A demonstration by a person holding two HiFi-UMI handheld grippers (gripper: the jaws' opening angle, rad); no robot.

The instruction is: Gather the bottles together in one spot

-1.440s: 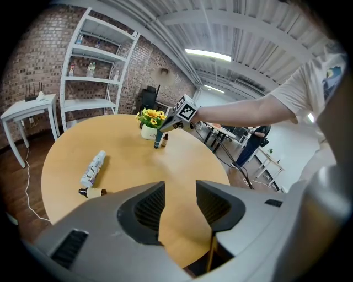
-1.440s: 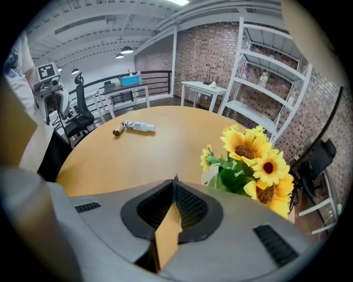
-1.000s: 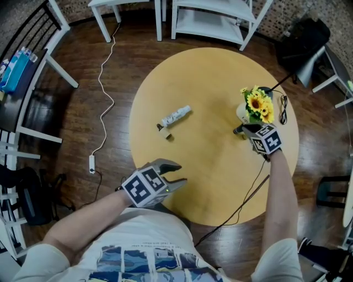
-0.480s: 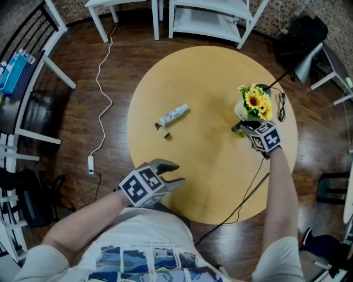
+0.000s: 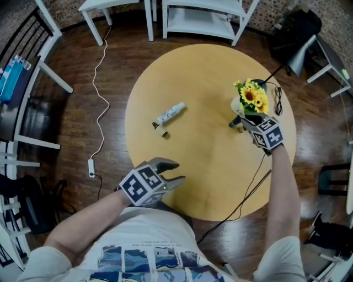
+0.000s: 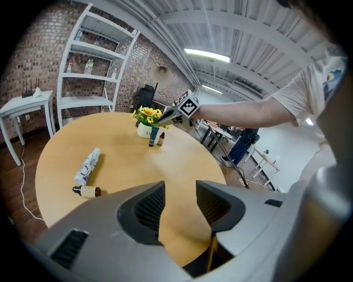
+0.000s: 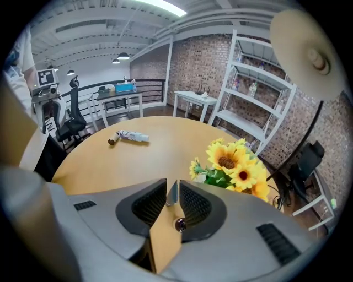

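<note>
Your round table [image 5: 209, 182] stands on a dark plank floor [image 5: 94, 82] (white shelves [image 5: 198, 16] behind). A white bottle [image 5: 170, 113] and a brown bottle [image 5: 160, 128] lie mid-table. The left hand-held gripper [image 5: 177, 172] is open and empty. The right hand-held gripper [image 5: 238, 122] has just opened, with a teal bottle [image 6: 154, 136] between its jaws beside the sunflowers [image 5: 252, 98].

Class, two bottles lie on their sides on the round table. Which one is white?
The longer bottle is the white one. The other is a brown bottle, which is far shorter and lies just beside its end.
</note>
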